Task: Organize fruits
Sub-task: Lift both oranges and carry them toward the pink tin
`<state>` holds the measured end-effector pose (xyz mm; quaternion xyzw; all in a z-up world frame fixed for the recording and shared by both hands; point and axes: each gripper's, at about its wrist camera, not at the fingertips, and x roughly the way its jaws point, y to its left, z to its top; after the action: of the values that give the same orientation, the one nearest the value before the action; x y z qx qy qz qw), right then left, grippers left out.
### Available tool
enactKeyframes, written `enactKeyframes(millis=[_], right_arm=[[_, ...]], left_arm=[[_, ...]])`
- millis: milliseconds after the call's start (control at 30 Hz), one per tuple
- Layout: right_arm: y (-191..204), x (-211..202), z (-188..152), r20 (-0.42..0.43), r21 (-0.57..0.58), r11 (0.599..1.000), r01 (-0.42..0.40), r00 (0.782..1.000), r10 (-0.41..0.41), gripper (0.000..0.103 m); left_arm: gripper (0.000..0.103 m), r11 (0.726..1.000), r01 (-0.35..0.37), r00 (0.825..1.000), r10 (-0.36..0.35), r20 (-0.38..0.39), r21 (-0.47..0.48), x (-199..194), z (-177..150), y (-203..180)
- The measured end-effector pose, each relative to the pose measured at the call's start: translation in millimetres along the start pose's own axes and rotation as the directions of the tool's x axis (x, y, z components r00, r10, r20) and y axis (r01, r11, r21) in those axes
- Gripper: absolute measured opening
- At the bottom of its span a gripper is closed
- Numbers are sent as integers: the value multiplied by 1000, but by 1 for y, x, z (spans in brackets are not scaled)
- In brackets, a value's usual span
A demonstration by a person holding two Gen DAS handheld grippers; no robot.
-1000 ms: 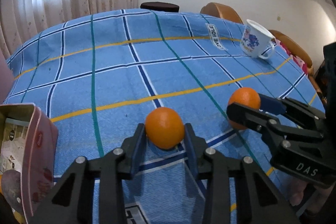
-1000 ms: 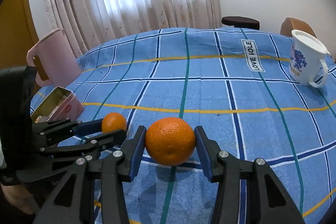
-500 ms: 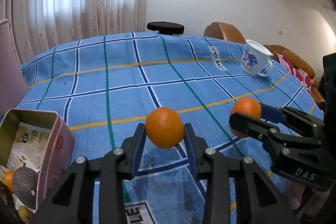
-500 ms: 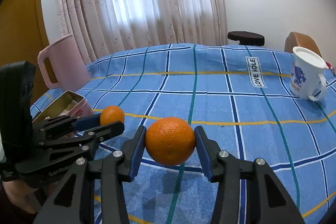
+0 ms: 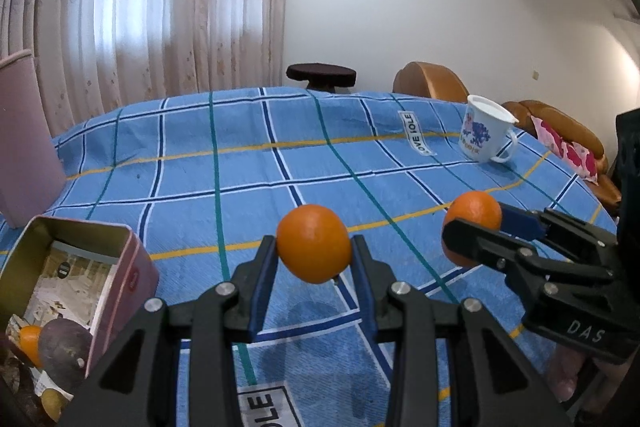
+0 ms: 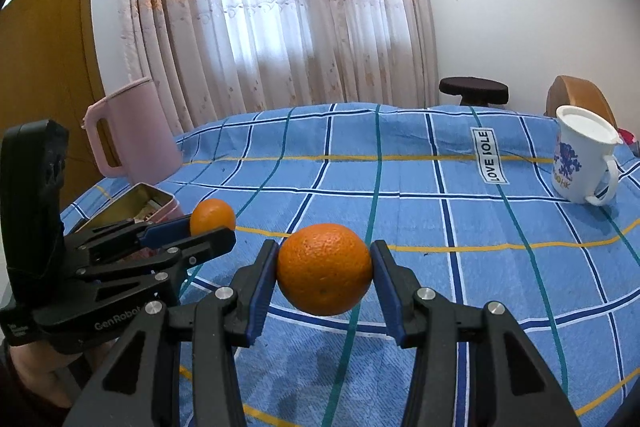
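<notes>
The left gripper (image 5: 314, 251) pinched a small orange (image 5: 313, 243) and the right gripper (image 6: 324, 269) a bigger orange (image 6: 324, 268), both clear of the checked blue cloth (image 6: 420, 219). Either round fruit could slip and roll off (the pads gripped only its sides). The open tin (image 5: 116, 267) sat nearby, beside curtains (image 6: 272, 7).

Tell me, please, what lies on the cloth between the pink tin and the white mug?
Only bare blue checked tablecloth lies between the pink tin and the white mug, as the left wrist view shows; both held oranges hang nearer the camera.
</notes>
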<state>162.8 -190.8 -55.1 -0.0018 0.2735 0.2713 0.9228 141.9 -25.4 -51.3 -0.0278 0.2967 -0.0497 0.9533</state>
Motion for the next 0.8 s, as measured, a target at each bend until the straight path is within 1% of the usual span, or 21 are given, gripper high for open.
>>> enactKeyframes(millis=[133,433,800], right_arm=[[2,-3,0,17,-11,1000,3,1000,-3,49],[5,-9,-1,49,-25,1000,7,999,-6,49],[12,-22,-3,114,-60,998,21,993,-14,49]], left_arm=[[38,1000,-11,1000,11,28,7,-5,-1,-1],[38,1000,-24,998,24,64,6,-12,-2,0],[38,997,-68,989,64,135,20,-27,-3,-4]])
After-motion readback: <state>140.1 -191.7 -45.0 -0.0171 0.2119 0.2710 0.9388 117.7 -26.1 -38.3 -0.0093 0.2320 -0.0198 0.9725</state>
